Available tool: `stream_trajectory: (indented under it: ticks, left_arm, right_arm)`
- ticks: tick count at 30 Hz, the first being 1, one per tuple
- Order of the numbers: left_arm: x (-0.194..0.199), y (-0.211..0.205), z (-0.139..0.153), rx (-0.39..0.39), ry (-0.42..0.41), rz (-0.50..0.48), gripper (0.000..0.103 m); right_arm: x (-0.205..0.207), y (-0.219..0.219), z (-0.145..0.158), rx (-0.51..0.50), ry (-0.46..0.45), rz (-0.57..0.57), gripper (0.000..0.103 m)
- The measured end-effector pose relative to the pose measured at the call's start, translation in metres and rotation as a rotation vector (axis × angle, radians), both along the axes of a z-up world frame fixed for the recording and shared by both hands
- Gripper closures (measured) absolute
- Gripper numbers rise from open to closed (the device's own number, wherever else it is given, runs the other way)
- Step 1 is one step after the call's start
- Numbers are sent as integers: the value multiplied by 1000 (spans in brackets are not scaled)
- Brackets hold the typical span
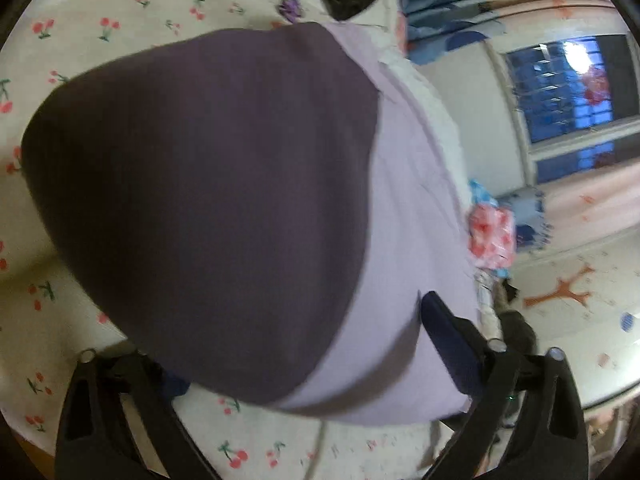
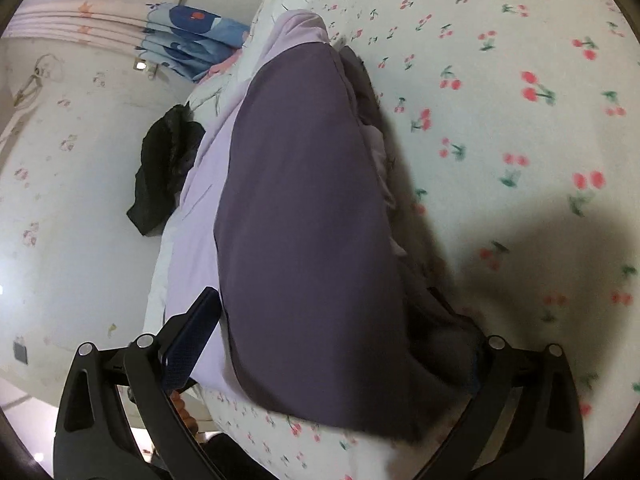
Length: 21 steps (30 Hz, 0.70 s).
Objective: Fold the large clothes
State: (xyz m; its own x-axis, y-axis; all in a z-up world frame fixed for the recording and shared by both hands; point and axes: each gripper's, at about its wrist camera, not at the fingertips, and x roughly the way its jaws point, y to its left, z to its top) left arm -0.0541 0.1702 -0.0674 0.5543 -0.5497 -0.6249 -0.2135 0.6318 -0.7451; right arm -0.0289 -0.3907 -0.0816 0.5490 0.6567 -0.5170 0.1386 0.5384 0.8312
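The left tool (image 1: 304, 360) is tilting downward over the bed (image 1: 120, 12), its wide-spread fingers (image 1: 444, 344) flanking a bunched fold of the purple garment (image 1: 208, 200); whether the pads are pressing is unclear. The right tool (image 2: 332, 356) is angling down likewise, its spread fingers (image 2: 192, 344) bracketing the same garment (image 2: 304, 220) lying on the cherry-print sheet (image 2: 500, 80).
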Motion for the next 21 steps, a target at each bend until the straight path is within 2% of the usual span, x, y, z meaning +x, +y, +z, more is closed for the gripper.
stream_trajectory:
  ticks: [1,2,3,4,5,6,11,13,15,17,19,21]
  left_arm:
    - [0,-3,2,24,1,9,21]
    - [2,-4,2,39,0,8,25]
    - [4,-7,4,46,-4,3,37]
    - [4,-9,6,40,-4,-5,43]
    - [4,-10,11,39,-8,-8,46]
    - [4,-11,18,48,-20,-19,52]
    - [-15,-1,69,57,-108,-82,59]
    - [-35,2,92,53,-139,-115,60]
    - [-57,7,102,45,-150,-144,60]
    - [-85,14,101,35,-134,-176,60]
    - [-115,18,88,39,-95,-225,60]
    - [-134,21,64,57,-20,-269,57]
  right_arm:
    - [1,1,0,6,-14,-8,10]
    - [0,2,2,19,-39,-21,23]
    - [-7,-4,0,36,-48,-30,34]
    - [-10,-9,-1,66,-58,-44,42]
    - [-14,-16,-3,87,-67,-51,54]
    - [-18,-18,-1,107,-84,-49,60]
    - [-43,-8,56,84,-219,12,67]
    - [-67,-6,81,83,-263,42,67]
    - [-96,-6,101,67,-292,68,67]
    - [-134,-8,107,54,-287,87,67]
    - [-172,-9,97,30,-247,105,65]
    - [-202,-10,75,-13,-158,141,55]
